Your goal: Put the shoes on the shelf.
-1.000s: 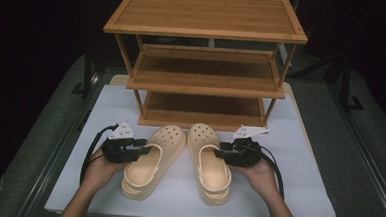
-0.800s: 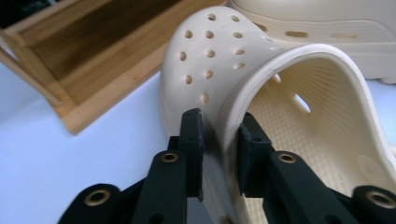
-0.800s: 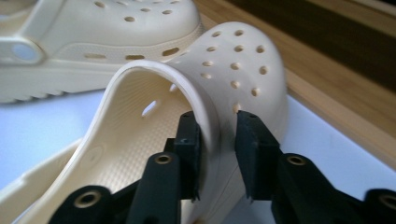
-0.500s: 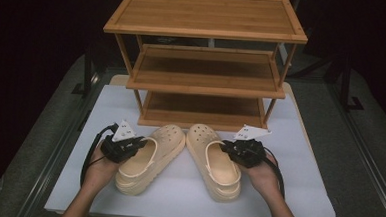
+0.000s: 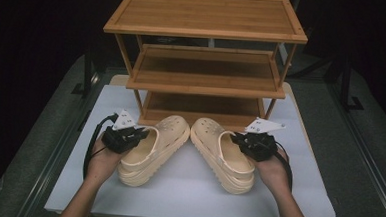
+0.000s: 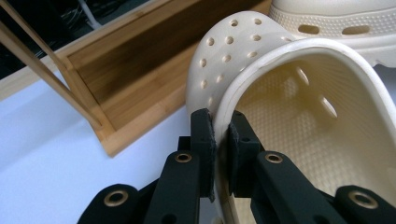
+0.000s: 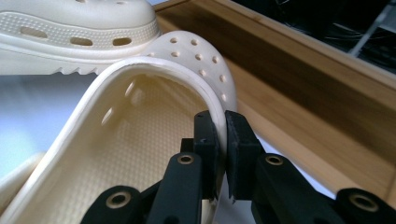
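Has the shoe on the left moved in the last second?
Yes. The left clog has slid forward, its toe nearer the wooden shoe rack.

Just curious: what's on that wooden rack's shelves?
Nothing on the rack's top and middle shelves. The bottom shelf looks bare too, though the clogs cover its front edge.

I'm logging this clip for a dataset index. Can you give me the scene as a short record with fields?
setting: white table, dark surroundings
rack: wooden three-shelf rack at the table's far side
shoes: two cream clogs, toes toward the rack
left clog: its outer rim clamped by the left gripper
right clog: its outer rim clamped by the right gripper
shelves: bare where visible
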Tool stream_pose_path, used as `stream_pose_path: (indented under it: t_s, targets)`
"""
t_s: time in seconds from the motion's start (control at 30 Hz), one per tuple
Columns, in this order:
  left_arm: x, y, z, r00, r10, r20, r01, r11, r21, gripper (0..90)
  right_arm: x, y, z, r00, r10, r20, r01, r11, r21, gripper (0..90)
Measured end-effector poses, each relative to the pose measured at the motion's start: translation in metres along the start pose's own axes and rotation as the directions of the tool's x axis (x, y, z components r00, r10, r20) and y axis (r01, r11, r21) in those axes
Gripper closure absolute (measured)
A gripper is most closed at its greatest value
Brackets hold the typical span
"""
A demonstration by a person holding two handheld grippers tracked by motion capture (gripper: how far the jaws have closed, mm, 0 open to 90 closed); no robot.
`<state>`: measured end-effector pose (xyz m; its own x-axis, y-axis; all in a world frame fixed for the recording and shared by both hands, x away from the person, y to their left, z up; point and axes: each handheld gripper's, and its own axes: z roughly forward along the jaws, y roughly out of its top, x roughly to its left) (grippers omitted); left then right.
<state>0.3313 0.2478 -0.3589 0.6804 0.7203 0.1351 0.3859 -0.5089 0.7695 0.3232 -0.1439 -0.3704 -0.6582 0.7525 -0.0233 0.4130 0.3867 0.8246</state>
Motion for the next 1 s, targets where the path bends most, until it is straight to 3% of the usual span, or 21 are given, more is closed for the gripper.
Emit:
stream_pose_path:
  t_s: [0.3,0.6,1.0]
  targets:
    - [0.0,0.019,0.023,0.9991,0.006,-0.041,-0.006,0.9999,-0.01,83.1,-0.021,0.009,0.006,0.9983,0.012,0.057,-0.011,1.0,-0.004,83.6]
    - [0.008,0.035,0.053,0.9972,-0.012,-0.074,0.01,0.9997,-0.023,83.2,-0.042,0.018,0.028,0.9943,0.037,0.1,-0.036,0.999,-0.005,83.6]
    - [0.018,0.046,0.101,0.9828,-0.027,-0.183,0.024,0.9996,-0.017,83.2,-0.064,0.024,0.063,0.9826,0.059,0.176,-0.057,0.998,-0.012,83.5]
